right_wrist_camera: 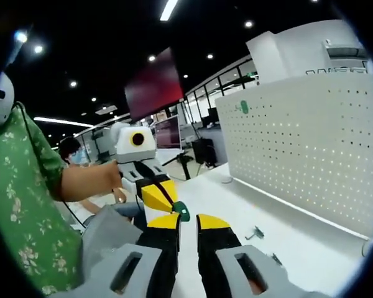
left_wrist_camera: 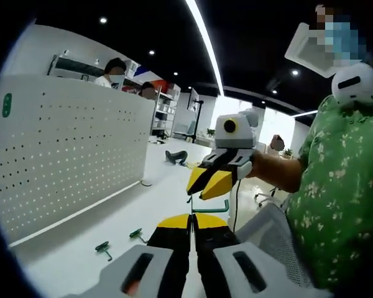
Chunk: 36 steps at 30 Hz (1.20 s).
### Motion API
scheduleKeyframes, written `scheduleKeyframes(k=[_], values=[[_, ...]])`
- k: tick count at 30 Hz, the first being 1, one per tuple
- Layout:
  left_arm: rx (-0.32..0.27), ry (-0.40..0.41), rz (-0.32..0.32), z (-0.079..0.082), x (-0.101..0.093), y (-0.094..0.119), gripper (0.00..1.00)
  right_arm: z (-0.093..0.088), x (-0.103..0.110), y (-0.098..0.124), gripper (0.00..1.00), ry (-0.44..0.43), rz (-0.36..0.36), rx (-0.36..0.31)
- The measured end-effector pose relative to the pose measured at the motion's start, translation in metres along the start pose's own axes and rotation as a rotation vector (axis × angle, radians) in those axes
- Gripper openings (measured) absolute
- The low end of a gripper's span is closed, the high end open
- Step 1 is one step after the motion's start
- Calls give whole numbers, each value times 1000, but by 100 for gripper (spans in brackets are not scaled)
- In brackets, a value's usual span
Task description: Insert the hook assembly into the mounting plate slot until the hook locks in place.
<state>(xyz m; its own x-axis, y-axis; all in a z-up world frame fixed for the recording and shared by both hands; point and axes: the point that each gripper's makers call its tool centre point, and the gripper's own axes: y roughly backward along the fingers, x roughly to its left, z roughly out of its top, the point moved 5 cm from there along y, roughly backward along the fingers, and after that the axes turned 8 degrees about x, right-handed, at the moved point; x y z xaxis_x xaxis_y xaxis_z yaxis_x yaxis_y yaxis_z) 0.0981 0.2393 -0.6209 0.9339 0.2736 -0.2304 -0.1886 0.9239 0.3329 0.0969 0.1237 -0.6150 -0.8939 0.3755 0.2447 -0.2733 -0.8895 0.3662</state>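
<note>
Left gripper (left_wrist_camera: 191, 218) jaws pressed together, nothing between them. Right gripper (left_wrist_camera: 205, 186) at 12 o'clock above it, clamped on a green hook (left_wrist_camera: 212, 207). Two more green hooks (left_wrist_camera: 103, 248) lying loose on the white worktop (left_wrist_camera: 112, 217) at 8 o'clock, white pegboard (left_wrist_camera: 68, 149) standing just beyond.

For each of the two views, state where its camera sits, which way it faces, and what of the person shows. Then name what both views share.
Left gripper view: rides the left hand-held gripper, facing the right hand-held gripper holding a green hook; forearm and green shirt at right.
Right gripper view: rides the right hand-held gripper, facing the left one; forearm and shirt at left.
Shared: white pegboard, white table, loose hooks.
</note>
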Motion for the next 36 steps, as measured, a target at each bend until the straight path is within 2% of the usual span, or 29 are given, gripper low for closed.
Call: scheduleKeyframes(k=[9,19,31,36], values=[[-10,-8,-26,1,-5,-1,2,-2,5,-3,3,-32,47,15],[-6,-16,-46,-3,-7,-1,2,-7,7,-3,2,-85,80,33],[-24,-85,25,-1,1,-1,6,-5,5,-3,0,-141,90,17],[-8,-112,44,-3,0,-5,7,-6,5,-3,0,-152,90,25]])
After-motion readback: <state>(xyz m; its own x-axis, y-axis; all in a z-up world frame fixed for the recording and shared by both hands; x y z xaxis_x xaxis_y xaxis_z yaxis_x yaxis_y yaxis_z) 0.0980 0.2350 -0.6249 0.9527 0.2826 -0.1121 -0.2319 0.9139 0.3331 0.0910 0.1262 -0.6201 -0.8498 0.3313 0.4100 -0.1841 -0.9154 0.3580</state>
